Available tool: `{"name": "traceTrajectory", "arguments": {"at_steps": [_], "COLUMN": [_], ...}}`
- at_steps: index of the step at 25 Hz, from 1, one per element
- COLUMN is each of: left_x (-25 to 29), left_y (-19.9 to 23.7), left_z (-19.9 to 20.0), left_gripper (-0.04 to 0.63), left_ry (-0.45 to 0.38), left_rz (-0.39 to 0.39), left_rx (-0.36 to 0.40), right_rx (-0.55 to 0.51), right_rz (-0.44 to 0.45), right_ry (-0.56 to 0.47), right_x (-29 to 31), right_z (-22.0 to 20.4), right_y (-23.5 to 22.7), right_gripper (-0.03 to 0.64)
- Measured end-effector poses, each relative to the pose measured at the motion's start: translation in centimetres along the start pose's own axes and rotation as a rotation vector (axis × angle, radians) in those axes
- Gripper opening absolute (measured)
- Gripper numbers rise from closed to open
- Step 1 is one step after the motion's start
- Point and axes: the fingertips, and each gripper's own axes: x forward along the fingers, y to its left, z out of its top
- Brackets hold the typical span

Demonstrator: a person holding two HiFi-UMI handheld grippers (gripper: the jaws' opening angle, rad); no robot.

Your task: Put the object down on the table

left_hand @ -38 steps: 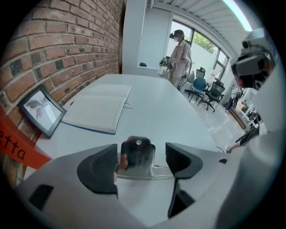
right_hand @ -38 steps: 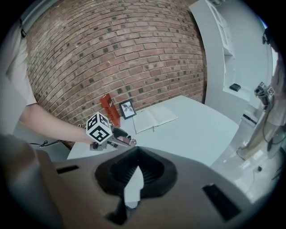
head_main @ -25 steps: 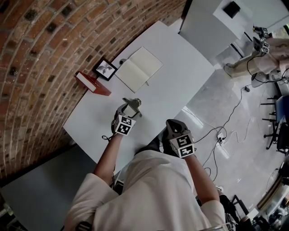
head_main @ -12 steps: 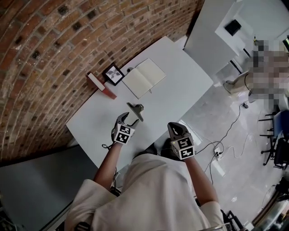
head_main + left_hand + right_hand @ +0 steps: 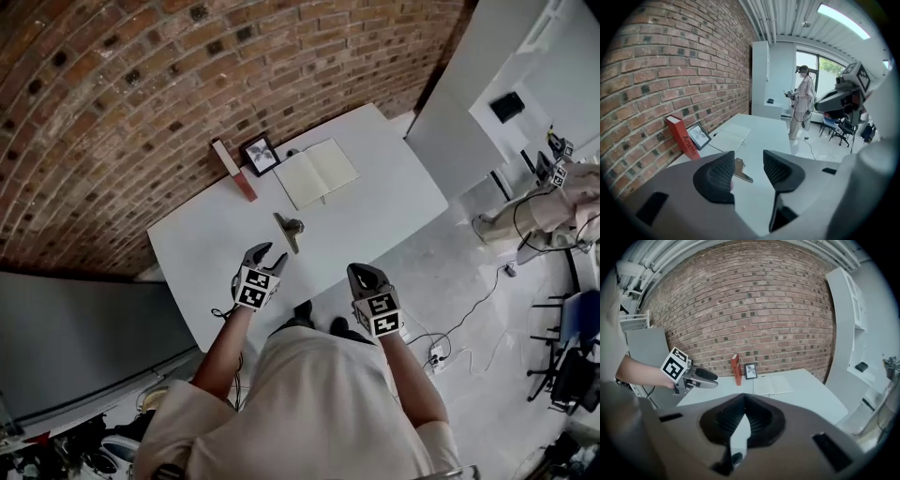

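Left gripper view: red book [image 5: 682, 136] "Arletta" beyond object [image 5: 742, 171].

White short-sleeved shirt [image 5: 319, 394], grey left tongs [image 5: 272, 256], right tongs [image 5: 362, 274]

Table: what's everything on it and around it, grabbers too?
table: one, white, against the brick wall
book: one, red, leaning on the wall
picture frame: one, black, beside the book
notebook: one, white, lying open beside the frame
metal object: one, grey, lying mid-table, held by nothing
other person: one, pale clothes, standing far right
left gripper: one, grey, over the table's near edge; jaws apart, just been closing, nothing between
right gripper: one, grey, just off the near edge; jaws shut, empty
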Motion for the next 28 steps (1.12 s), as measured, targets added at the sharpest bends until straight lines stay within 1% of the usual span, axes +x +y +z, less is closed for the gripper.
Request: {"name": "traceTrajectory", "arguments": {"at_steps": [5, 9, 16, 21, 28], "left_x": [-3.6, -6.3, -11.1, -14.2, -18.8], "left_y": [-2.1, -4.1, -7.6, -8.8, -8.7], "left_z": [0.7, 1.5, 2.5, 2.3, 1.7], "left_gripper": [0.158, 0.141, 0.081, 0.060, 0.018], "left_ry": [-0.044, -0.077, -0.172, -0.216, -0.270], "left_rz": [0.082, 0.147, 0.257, 0.307, 0.322], "left_rx": [-0.082, -0.123, -0.214, -0.229, -0.227], "right_rx": [-0.035, -0.059, -0.116, -0.149, -0.149], "right_rz": [0.070, 0.122, 0.198, 0.233, 0.216], "right_ry": [-0.008, -0.028, -0.075, -0.106, -0.143], "right_x": [-2.1, -3.7, -6.1, -6.9, -8.3], "right_z": [-0.4, -0.3, 0.4, 1.2, 2.2], "right_y": [-0.1, -0.2, 0.4, 1.4, 3.2], "right_gripper": [0.002, 0.002, 0.002, 0.003, 0.003]}}
